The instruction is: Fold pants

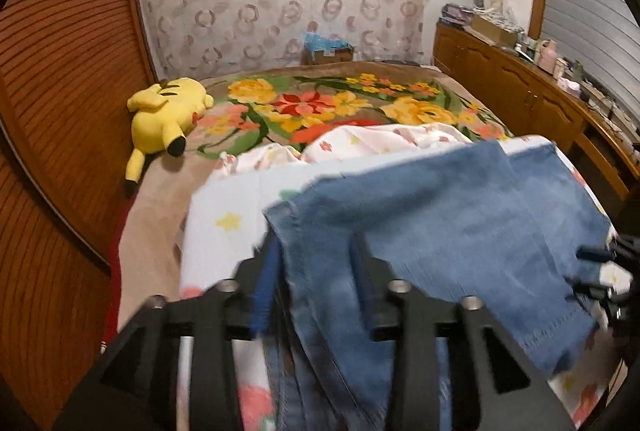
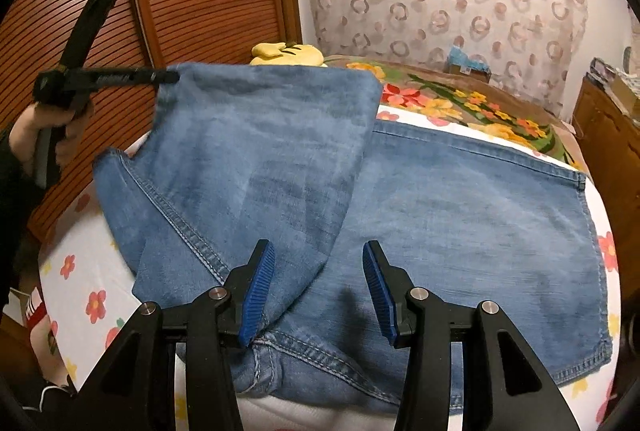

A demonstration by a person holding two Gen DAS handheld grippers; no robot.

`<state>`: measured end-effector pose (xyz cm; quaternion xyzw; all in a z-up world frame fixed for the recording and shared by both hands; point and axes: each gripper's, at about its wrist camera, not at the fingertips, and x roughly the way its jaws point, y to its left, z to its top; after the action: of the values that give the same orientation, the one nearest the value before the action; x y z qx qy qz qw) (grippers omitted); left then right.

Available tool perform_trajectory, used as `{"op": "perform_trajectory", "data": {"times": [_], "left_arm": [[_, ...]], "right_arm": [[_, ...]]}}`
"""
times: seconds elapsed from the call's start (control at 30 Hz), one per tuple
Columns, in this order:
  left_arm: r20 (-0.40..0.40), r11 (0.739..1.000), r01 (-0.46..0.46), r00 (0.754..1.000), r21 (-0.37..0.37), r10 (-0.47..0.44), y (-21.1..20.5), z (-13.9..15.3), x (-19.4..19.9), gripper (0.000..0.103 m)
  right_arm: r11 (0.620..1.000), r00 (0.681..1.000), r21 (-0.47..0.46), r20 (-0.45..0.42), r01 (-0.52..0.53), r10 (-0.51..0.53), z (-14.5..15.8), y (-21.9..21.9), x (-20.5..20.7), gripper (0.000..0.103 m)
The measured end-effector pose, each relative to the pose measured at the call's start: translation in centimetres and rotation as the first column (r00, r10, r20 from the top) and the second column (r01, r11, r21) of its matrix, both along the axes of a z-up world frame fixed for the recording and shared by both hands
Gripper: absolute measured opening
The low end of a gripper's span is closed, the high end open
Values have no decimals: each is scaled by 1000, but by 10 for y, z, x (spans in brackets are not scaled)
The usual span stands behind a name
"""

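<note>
Blue denim pants [image 2: 460, 231] lie on a white flowered sheet [image 2: 84, 271] on the bed. My left gripper [image 1: 316, 251] is shut on the hem of one pant leg [image 1: 420, 215] and holds it lifted over the other leg; it shows in the right wrist view [image 2: 168, 77] at the left, pinching the leg's corner. My right gripper [image 2: 318, 283] is open just above the crotch area of the pants, holding nothing. It shows at the right edge of the left wrist view [image 1: 600, 271].
A yellow plush toy [image 1: 168, 115] lies at the far left of the bed on a floral blanket [image 1: 340, 103]. A wooden slatted wall [image 1: 60, 71] runs along the left. A wooden cabinet [image 1: 520, 87] with clutter stands at the right. A cardboard box [image 1: 328, 51] sits behind the bed.
</note>
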<state>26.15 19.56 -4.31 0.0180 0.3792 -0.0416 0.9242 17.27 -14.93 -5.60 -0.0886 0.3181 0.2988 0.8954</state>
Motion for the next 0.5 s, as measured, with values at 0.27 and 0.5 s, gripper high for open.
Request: {"op": "perform_trajectory", "data": {"times": [0.27, 0.5], "left_arm": [[-44, 1000, 22, 999, -19, -22, -16, -21, -53, 41], [-65, 999, -11, 998, -53, 8, -15, -36, -83, 41]], "right_arm": [[999, 999, 9, 19, 32, -32, 3, -5, -10, 48], [996, 996, 33, 29, 82, -83, 7, -27, -18, 52]]}}
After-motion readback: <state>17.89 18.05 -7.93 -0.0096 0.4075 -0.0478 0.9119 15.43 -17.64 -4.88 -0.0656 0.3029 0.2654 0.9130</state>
